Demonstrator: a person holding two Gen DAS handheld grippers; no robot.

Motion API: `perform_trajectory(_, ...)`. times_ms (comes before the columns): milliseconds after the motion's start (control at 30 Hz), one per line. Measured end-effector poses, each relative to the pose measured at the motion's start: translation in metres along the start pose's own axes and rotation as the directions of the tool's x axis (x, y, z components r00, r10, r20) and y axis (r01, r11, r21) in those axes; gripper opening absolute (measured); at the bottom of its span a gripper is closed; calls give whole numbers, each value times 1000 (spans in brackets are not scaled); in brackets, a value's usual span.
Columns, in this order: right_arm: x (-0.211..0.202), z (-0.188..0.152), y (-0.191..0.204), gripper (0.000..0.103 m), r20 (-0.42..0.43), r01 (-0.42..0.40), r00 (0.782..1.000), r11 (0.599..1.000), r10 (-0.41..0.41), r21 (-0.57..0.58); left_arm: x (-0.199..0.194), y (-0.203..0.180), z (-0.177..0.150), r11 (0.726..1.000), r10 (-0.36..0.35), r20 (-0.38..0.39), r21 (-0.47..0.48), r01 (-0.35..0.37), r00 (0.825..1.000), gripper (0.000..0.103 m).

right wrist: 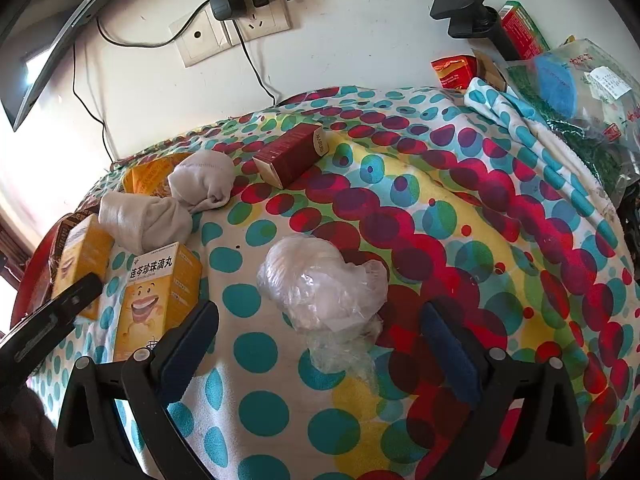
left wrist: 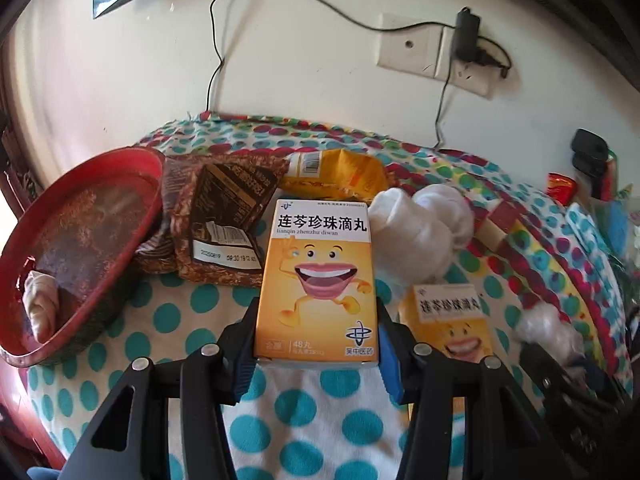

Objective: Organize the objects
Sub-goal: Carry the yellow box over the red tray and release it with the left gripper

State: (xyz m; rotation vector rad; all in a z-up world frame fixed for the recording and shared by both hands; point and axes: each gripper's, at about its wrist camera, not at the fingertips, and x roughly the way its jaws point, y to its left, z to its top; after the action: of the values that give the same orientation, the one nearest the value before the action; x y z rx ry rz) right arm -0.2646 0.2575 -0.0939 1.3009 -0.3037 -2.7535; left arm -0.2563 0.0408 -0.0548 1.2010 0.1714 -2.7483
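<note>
My left gripper (left wrist: 316, 340) is shut on a yellow medicine box (left wrist: 316, 276) with a cartoon mouth, its pads pressing both long sides low down. In the right wrist view that box (right wrist: 80, 256) stands at the far left, with a left finger in front of it. A second, matching yellow box (left wrist: 452, 320) (right wrist: 156, 296) lies on the dotted cloth (right wrist: 248, 352) beside it. My right gripper (right wrist: 320, 312) hangs open over a crumpled clear plastic bag (right wrist: 324, 292), its fingers apart on either side.
A red basket (left wrist: 80, 248) holding a rolled cloth sits at the left. Brown snack packets (left wrist: 216, 224) and a yellow packet (left wrist: 340, 172) lie behind the held box. White socks (right wrist: 176, 204) and a dark red carton (right wrist: 292, 152) rest further back. Bags and boxes (right wrist: 560, 76) pile up at right.
</note>
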Motion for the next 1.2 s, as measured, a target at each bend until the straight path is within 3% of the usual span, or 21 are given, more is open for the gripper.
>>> perform_trajectory(167, 0, 0, 0, 101, -1, 1, 1000, 1000, -1, -1, -30, 16, -6, 998, -54, 50, -13, 55, 997, 51)
perform_trajectory(333, 0, 0, 0, 101, -3, 3, 1000, 1000, -3, -4, -60, 33, -10, 999, -46, 98, 7, 46, 994, 51)
perform_trajectory(600, 0, 0, 0, 102, -3, 3, 1000, 1000, -3, -6, -90, 100, -10, 998, -13, 115, -56, 20, 993, 51)
perform_trajectory(867, 1, -2, 5, 103, -7, 11, 1000, 1000, -11, -14, -97, 208, 4, 980, 127, 93, -165, -110, 988, 51)
perform_trajectory(1067, 1, -2, 5, 103, -8, 12, 1000, 1000, -13, -16, -77, 275, 23, 945, 232, 48, -247, -213, 972, 52)
perform_trajectory(1200, 2, -2, 7, 103, -12, 21, 1000, 1000, -21, -23, -50, 310, 38, 909, 251, -25, -338, -245, 968, 52)
